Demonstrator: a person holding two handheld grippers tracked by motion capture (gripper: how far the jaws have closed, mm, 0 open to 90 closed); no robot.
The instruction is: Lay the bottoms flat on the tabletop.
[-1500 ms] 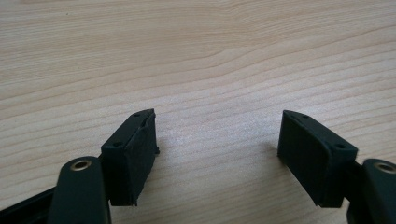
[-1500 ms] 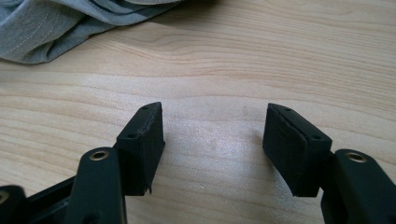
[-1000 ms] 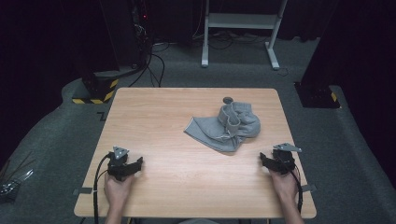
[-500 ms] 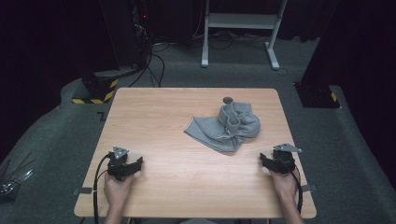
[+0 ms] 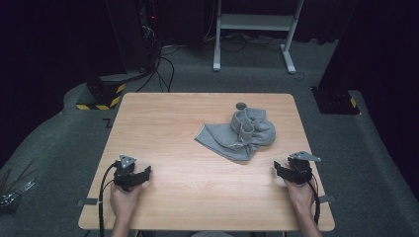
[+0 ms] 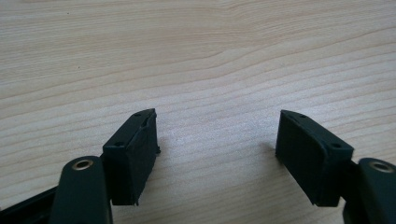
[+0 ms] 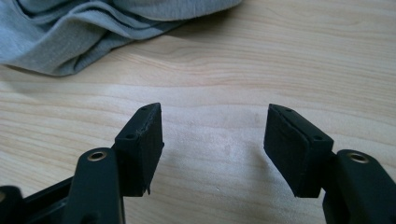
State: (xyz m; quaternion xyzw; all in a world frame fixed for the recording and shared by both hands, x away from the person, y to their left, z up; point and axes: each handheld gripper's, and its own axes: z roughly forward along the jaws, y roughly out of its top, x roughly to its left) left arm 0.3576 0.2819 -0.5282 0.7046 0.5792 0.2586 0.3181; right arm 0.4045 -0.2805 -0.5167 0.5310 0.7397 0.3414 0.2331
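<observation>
- A person sits at the near edge of a pale wooden table (image 5: 197,118), seen from above, with a two-jaw gripper in each hand.
- Toward the near left corner, the left gripper (image 5: 144,173) rests low over bare wood. In the left gripper view, its jaws stand wide apart with nothing between them, and wood grain runs under the left gripper (image 6: 217,135).
- Right of the table's middle, nearer the far right corner than the near edge, lies a crumpled grey garment (image 5: 239,133). It is bunched into a soft heap, with one flatter flap spread toward the left. A small dark round spot (image 5: 241,105) sits just beyond it on the wood; what it is cannot be told.
- Toward the near right corner, the right gripper (image 5: 277,169) also sits low, apart from the cloth. In the right gripper view, the right gripper (image 7: 215,128) has wide, empty jaws, and the garment (image 7: 70,32) lies ahead of them, untouched.
- Compared with a second ago, nothing has shifted: both hands sit in the same spots and the cloth keeps its shape.
- This reads as a pause before work starts. The right gripper is the nearer one to reach for the cloth first.
</observation>
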